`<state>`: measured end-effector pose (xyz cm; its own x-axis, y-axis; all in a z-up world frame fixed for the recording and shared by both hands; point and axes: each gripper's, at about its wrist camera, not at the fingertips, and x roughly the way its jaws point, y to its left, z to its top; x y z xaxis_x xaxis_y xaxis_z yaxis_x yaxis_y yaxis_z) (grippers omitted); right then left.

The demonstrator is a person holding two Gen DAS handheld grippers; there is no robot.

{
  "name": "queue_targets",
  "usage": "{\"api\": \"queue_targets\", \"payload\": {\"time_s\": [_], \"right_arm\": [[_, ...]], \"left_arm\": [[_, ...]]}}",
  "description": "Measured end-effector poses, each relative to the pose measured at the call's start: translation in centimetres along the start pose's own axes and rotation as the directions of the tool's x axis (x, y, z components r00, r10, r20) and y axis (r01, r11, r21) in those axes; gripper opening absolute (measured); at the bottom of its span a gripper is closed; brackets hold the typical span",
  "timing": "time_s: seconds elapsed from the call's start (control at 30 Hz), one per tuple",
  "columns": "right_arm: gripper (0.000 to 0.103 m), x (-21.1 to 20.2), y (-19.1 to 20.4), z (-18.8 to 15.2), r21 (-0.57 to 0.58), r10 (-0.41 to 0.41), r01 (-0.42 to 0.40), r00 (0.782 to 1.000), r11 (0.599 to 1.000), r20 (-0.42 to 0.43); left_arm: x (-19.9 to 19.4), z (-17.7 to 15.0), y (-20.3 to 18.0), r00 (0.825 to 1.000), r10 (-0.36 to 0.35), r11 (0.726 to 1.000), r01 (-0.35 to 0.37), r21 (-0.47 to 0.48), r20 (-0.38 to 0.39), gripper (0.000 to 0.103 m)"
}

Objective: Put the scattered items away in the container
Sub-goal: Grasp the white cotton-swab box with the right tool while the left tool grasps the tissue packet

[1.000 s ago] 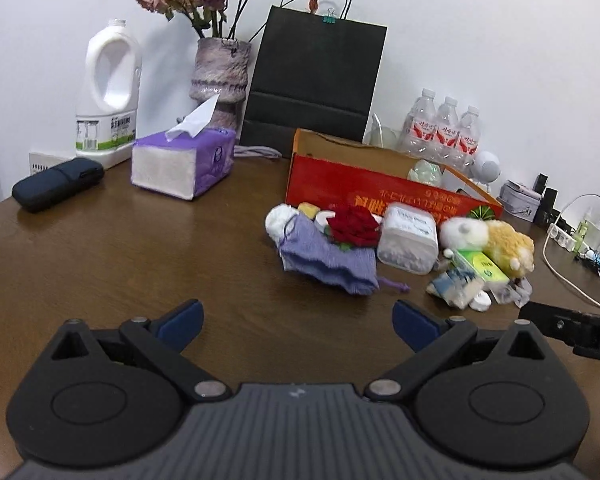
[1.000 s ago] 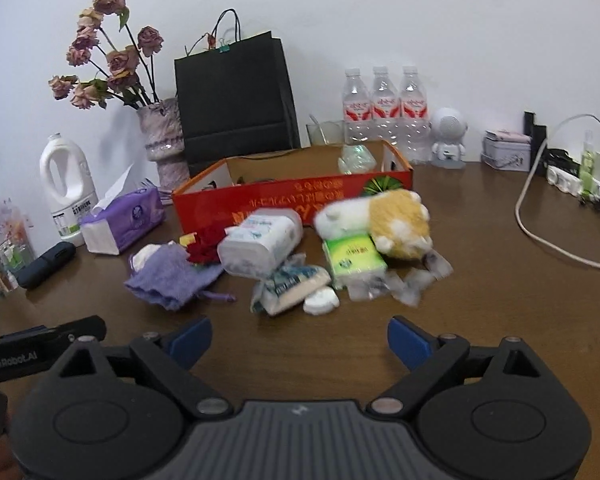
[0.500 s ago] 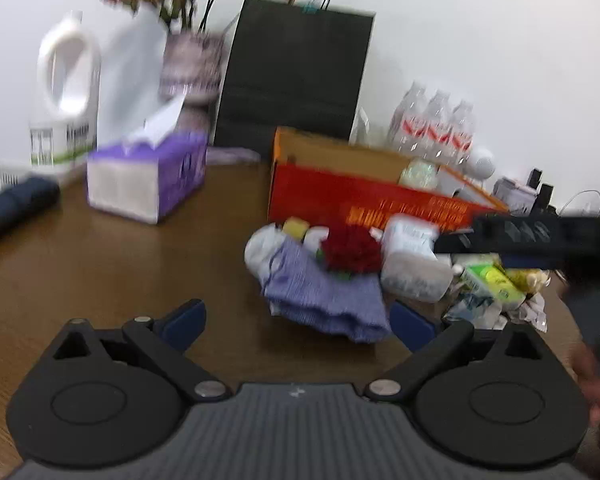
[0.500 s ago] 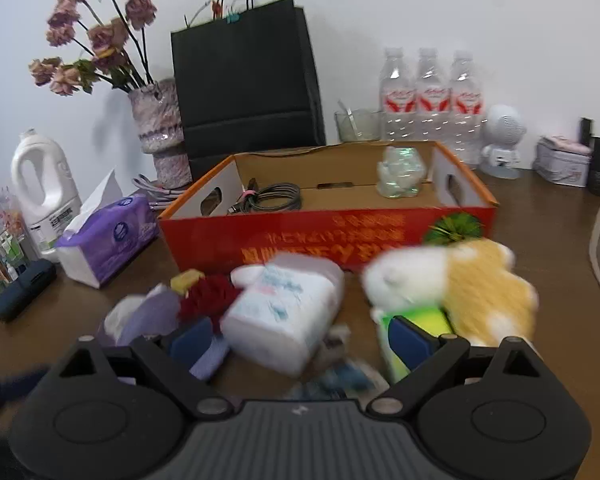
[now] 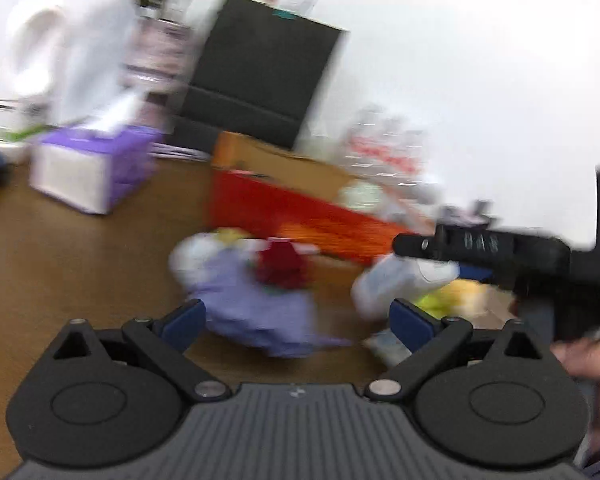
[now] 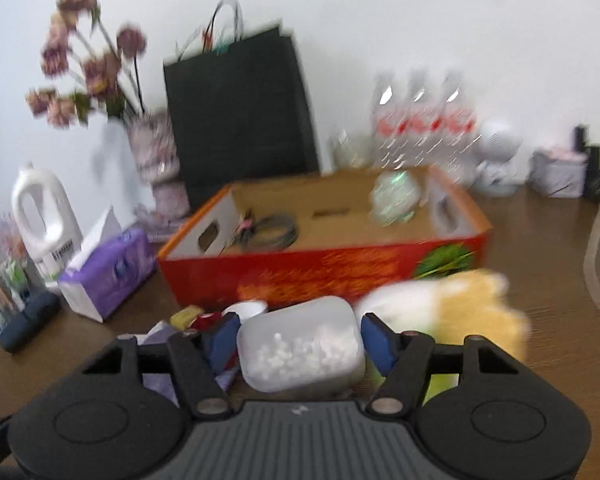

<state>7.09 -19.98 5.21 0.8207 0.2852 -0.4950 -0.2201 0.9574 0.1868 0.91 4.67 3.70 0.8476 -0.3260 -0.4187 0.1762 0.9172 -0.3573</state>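
A red cardboard box stands open-topped on the brown table, holding a coiled cable and a pale green figure. In front of it lies the clutter. My right gripper has its jaws closing on a translucent plastic box of white swabs, and the blue pads touch its two sides. A white and yellow plush toy lies just right of it. My left gripper is open, low over the table, facing a purple pouch with a red rose on it.
A purple tissue box, a white jug, a vase of dried flowers, a black paper bag and water bottles ring the back. A white cable runs at the right. A dark case lies at the left.
My right gripper went forward over the clutter and its jaws narrowed around the plastic box. The left gripper swung right, nearer the purple pouch, and its view is now blurred.
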Motion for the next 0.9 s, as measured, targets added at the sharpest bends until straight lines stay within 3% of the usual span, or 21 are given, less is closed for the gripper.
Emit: {"api": "queue_targets", "payload": {"time_s": [0.17,0.2,0.33,0.4,0.5,0.57,0.63,0.67,0.73,0.77,0.83,0.87,0.9], "right_arm": [[0.065,-5.8,-4.6,-2.8,0.016,-0.054,0.054,0.999,0.998,-0.004],[0.065,-6.8,-5.4,-3.4,0.024,-0.059,0.059,0.998,0.998,-0.005],[0.065,-9.4,-8.4,-5.4,0.056,-0.062,0.062,0.998,0.997,0.002],[0.065,-9.8,-9.4,-5.9,0.06,-0.062,0.063,0.998,0.996,-0.019],[0.065,-9.6,-9.8,-6.7,0.042,-0.06,0.063,0.996,0.997,-0.064],[0.065,-9.5,-9.8,-7.2,0.034,-0.052,0.054,0.996,0.998,-0.072],[0.069,-9.5,-9.8,-7.4,0.031,-0.042,0.044,0.996,0.999,-0.075],[0.079,-9.4,-9.8,-7.4,0.038,-0.043,0.046,0.996,0.998,-0.074],[0.085,-9.1,-9.8,-7.2,0.05,-0.056,0.059,0.996,0.997,-0.065],[0.085,-8.7,-9.7,-7.1,0.051,-0.059,0.062,0.996,0.997,-0.069],[0.083,-7.4,-9.2,-6.9,0.034,-0.076,0.08,0.992,0.996,-0.106],[0.065,-6.8,-8.9,-7.0,0.018,-0.093,0.096,0.988,0.995,-0.119],[0.065,-6.4,-8.5,-7.1,-0.002,-0.114,0.114,0.986,0.993,-0.121]], "left_arm": [[4.7,0.0,-5.2,0.996,-0.039,0.981,0.054,0.184,-0.085,0.09],[5.6,-0.2,-6.1,0.992,-0.059,0.975,0.081,0.207,-0.111,0.084],[7.8,-1.8,-9.1,0.969,-0.112,0.938,0.175,0.298,-0.219,0.079],[8.3,-2.5,-10.4,0.969,-0.065,0.928,0.146,0.342,-0.237,0.049],[8.6,-2.9,-10.3,0.97,-0.028,0.952,0.099,0.29,-0.24,0.034],[8.2,-2.9,-10.0,0.972,-0.018,0.963,0.08,0.258,-0.233,0.03],[7.8,-3.2,-9.9,0.978,-0.003,0.965,0.057,0.256,-0.209,0.042],[7.8,-3.4,-9.9,0.979,0.012,0.964,0.043,0.264,-0.205,0.054],[8.1,-3.5,-9.8,0.974,0.029,0.962,0.034,0.271,-0.226,0.031],[8.2,-3.6,-9.8,0.972,0.025,0.962,0.04,0.269,-0.233,0.014],[7.9,-3.7,-9.9,0.975,0.029,0.959,0.035,0.281,-0.221,0.007],[7.6,-3.8,-10.0,0.977,0.037,0.958,0.026,0.286,-0.212,0.003],[7.1,-3.6,-10.0,0.979,0.039,0.959,0.019,0.281,-0.198,0.003]]}}
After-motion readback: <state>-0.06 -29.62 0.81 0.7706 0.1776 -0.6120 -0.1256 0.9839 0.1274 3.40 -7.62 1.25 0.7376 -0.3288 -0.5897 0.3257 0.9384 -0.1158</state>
